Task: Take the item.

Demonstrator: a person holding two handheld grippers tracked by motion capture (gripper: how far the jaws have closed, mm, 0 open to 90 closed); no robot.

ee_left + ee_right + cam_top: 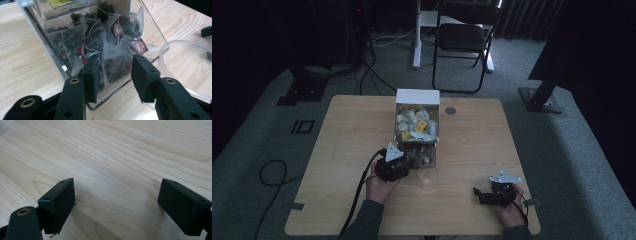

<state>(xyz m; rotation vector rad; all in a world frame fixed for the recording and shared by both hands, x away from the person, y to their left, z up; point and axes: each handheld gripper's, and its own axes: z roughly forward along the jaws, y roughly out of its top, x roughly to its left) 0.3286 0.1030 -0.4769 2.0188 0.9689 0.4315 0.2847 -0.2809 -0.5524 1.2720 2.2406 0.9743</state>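
A clear dispenser box (417,131) with a white top stands mid-table. Pale tea bags fill its upper part and dark pyramid tea bags (100,37) lie in its open bottom tray. My left gripper (406,161) reaches into that tray. In the left gripper view, the left gripper (116,61) has its jaws drawn in against the two sides of one dark tea bag (116,68), which still rests among the others. My right gripper (478,195) lies near the front right edge. Over bare wood, the right gripper (117,185) stands wide open with nothing between its jaws.
A clear glass cup (428,179) stands just in front of the box, to the right of my left gripper; its rim (175,42) curves in at the right of the left gripper view. A round grommet (450,110) sits in the table (342,130) behind the box. Beyond the table stands a folding chair (464,37).
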